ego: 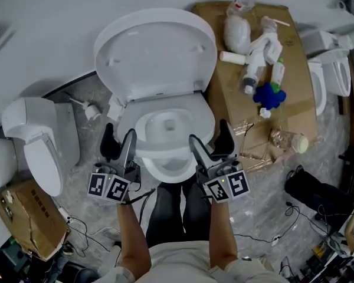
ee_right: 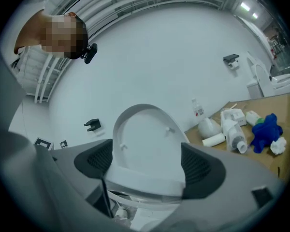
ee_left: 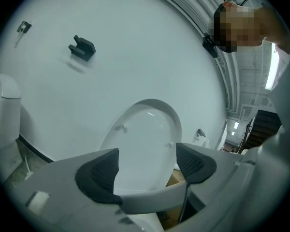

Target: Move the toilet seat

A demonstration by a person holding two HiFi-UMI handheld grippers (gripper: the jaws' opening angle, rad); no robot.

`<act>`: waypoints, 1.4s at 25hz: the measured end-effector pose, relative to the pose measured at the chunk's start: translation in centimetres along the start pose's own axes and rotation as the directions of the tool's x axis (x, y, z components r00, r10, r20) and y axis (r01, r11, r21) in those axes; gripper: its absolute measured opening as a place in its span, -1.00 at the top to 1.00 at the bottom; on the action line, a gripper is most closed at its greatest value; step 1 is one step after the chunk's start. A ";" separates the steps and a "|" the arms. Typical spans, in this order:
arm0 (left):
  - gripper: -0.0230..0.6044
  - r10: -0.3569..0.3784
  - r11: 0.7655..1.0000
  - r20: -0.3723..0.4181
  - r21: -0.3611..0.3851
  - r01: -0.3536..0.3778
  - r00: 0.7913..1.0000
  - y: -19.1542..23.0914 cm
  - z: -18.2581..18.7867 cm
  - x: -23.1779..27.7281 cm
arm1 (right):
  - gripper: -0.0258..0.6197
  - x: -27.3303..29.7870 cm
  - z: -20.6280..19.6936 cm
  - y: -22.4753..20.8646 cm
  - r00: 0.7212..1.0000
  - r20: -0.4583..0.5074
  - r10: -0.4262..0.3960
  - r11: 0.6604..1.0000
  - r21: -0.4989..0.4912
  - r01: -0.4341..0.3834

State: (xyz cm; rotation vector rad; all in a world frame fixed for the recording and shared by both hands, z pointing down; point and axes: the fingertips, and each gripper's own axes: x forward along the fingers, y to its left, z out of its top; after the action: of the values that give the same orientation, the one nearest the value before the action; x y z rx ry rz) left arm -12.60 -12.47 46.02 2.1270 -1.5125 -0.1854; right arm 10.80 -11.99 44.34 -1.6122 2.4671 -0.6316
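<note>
- Left gripper (ego: 120,132): jaws spread, gripping nothing, at the toilet's (ego: 176,177) front-left; the seat (ego: 143,153) edge crosses between them.
- Right gripper (ego: 208,131): the same, front-right.
- Lid (ego: 156,52) raised at the toilet's back.

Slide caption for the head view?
Both open, left gripper and right gripper flank the front rim of the toilet; lid raised against the wall.
</note>
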 end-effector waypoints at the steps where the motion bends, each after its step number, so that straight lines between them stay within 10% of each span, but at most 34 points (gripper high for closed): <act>1: -0.19 0.000 1.000 0.003 -0.001 0.000 1.000 0.0 0.2 0.2 | -0.41 0.3 0.2 0.1 1.000 0.004 0.003 1.000 -0.006 -0.003; 35: -0.19 0.043 0.999 0.167 0.005 -0.045 0.985 2.9 6.5 7.0 | -0.36 10.1 5.9 -1.4 0.971 0.221 -0.089 0.995 -0.019 0.095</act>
State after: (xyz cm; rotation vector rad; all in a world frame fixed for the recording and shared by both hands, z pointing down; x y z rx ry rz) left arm -15.05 -21.74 43.16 2.1279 -1.6563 -0.3497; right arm 9.61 -23.15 40.77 -1.7137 2.2648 -0.4032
